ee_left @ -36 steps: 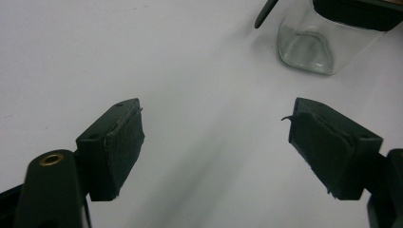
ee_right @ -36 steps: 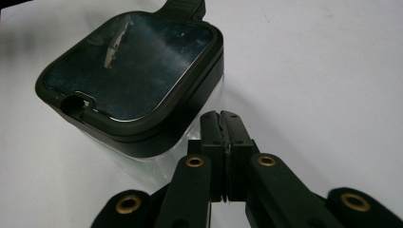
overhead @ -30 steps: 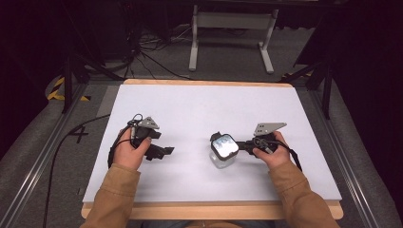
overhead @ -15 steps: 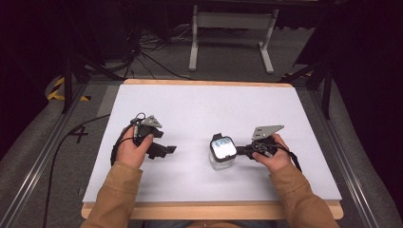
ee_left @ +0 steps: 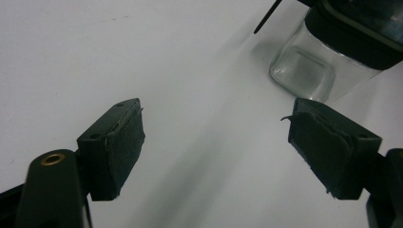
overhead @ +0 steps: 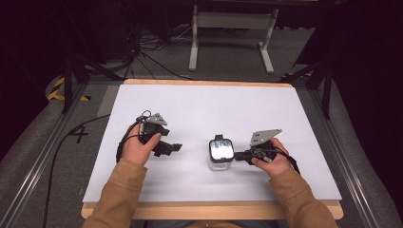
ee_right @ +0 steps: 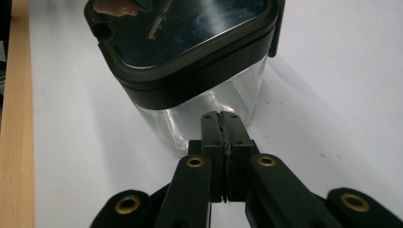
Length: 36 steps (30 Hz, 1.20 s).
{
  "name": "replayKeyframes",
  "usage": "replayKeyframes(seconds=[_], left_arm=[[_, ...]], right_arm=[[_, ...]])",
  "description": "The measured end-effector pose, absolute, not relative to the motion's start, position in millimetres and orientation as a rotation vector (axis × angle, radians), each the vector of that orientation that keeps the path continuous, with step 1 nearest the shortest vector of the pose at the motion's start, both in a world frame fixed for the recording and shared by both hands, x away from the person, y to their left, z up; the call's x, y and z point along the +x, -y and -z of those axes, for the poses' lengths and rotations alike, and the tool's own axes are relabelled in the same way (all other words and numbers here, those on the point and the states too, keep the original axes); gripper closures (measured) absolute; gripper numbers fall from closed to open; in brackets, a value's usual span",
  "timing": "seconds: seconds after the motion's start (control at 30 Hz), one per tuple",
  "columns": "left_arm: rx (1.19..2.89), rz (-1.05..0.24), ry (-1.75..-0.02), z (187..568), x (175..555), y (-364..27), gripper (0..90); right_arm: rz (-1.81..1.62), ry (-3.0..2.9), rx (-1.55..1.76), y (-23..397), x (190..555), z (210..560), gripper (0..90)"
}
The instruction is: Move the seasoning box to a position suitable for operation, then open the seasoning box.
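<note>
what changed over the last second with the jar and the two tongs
The right tongs, jaws shut, slid leftward and nudged the clear jar with the dark lid slightly left, tips at its side wall. Nothing was gripped or released. The left tongs stayed put, jaws open, on the white table.

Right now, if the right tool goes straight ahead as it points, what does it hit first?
The jar: the shut right tool points at its clear glass wall just below the dark lid, apparently very close or touching.
</note>
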<state>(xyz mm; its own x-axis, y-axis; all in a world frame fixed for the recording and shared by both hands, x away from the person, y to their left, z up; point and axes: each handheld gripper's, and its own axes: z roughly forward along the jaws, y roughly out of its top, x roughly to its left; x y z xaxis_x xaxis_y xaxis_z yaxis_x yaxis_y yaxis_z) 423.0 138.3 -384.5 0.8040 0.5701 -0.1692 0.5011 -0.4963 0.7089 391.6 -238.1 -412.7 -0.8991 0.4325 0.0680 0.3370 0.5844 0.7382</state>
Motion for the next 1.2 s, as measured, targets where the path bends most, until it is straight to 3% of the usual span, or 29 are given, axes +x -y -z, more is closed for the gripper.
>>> replayKeyframes(seconds=[0.3, 0.43, 0.73, 0.97, 1.2], left_arm=[[2.145, -0.090, -0.764, 380, 423, -127, 20.0], [2.144, -0.080, -0.715, 372, 420, -118, 24.1], [2.088, -0.071, -0.640, 358, 423, -93, 46.0], [2.107, -0.061, -0.618, 360, 436, -71, 53.4], [2.077, 0.014, -0.564, 364, 448, -46, 68.9]], right_arm=[[-1.155, -2.650, 0.674, 244, 388, 404, 89.5], [-1.194, -2.593, 0.713, 260, 389, 395, 88.9], [-1.241, -2.538, 0.737, 273, 385, 382, 87.5], [-1.248, -2.542, 0.722, 272, 383, 381, 86.7], [-1.259, -2.538, 0.719, 274, 384, 380, 86.7]])
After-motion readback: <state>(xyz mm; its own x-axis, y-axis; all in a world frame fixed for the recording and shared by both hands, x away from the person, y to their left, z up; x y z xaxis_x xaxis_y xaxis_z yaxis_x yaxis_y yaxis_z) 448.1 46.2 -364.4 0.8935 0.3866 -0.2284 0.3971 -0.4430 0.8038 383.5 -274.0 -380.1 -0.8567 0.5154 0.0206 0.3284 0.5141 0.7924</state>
